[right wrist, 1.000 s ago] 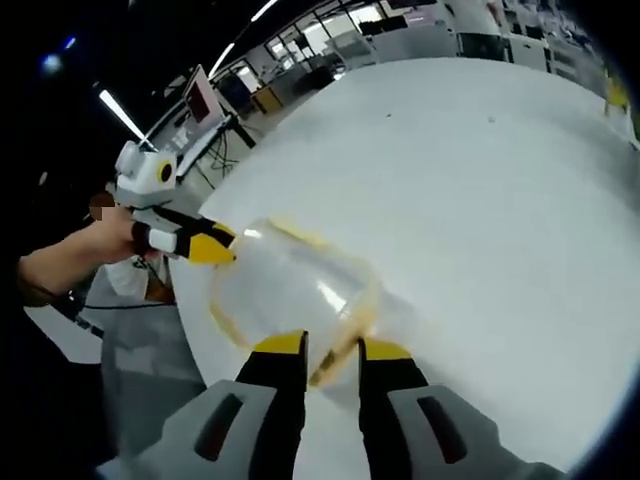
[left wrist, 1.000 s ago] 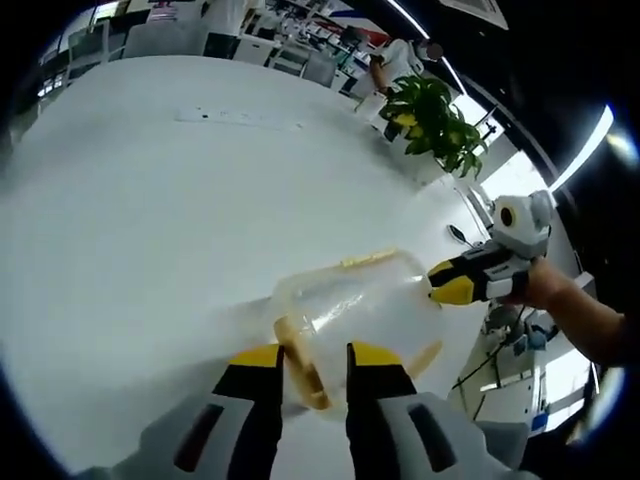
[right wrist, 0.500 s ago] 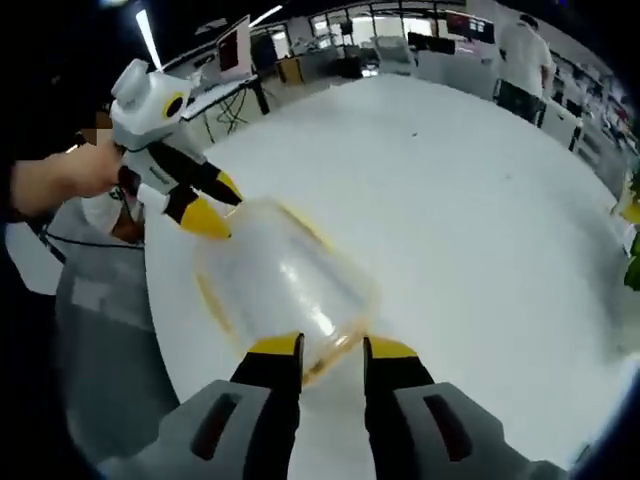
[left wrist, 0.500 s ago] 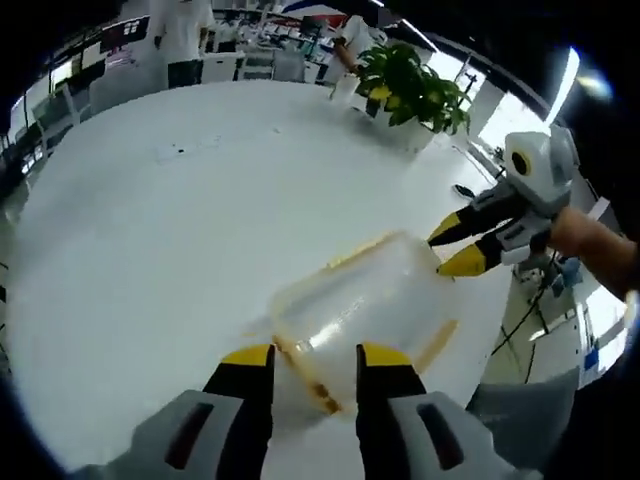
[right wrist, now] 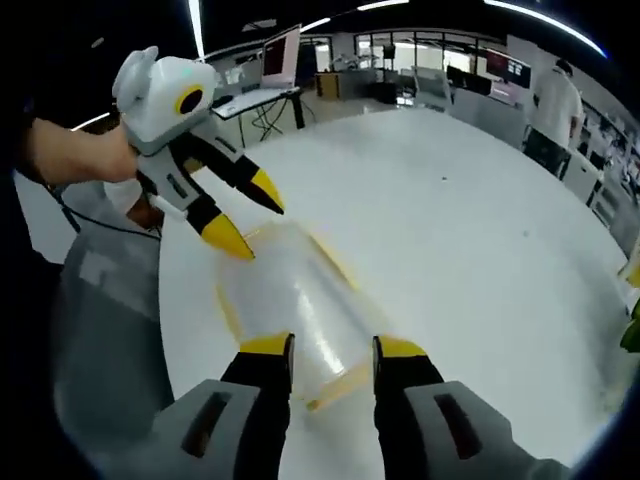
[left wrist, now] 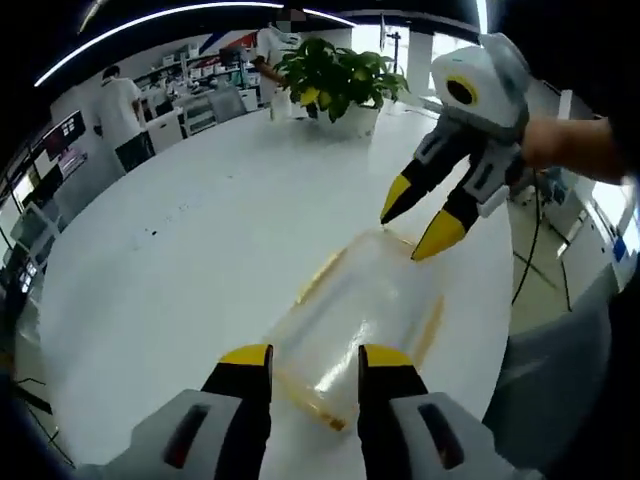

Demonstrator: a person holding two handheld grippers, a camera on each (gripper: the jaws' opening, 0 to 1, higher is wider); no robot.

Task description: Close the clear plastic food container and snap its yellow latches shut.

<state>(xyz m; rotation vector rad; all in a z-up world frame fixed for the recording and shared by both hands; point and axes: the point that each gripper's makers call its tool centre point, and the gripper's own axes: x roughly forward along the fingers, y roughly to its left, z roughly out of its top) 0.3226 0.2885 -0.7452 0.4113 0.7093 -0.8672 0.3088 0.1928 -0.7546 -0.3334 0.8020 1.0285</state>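
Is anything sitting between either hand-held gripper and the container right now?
Nothing visible does. The container lies on the bare white table, one hand-held gripper at each end. The left hand-held gripper and right hand-held gripper both stand open over its ends. The plant is far off at the table's edge.

Bare table [left wrist: 180, 260] around container [left wrist: 350, 320]

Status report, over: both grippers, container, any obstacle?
Left gripper open, right gripper open. Clear plastic food container with yellow latches flat on round white table between them, ungripped. Nothing blocking.
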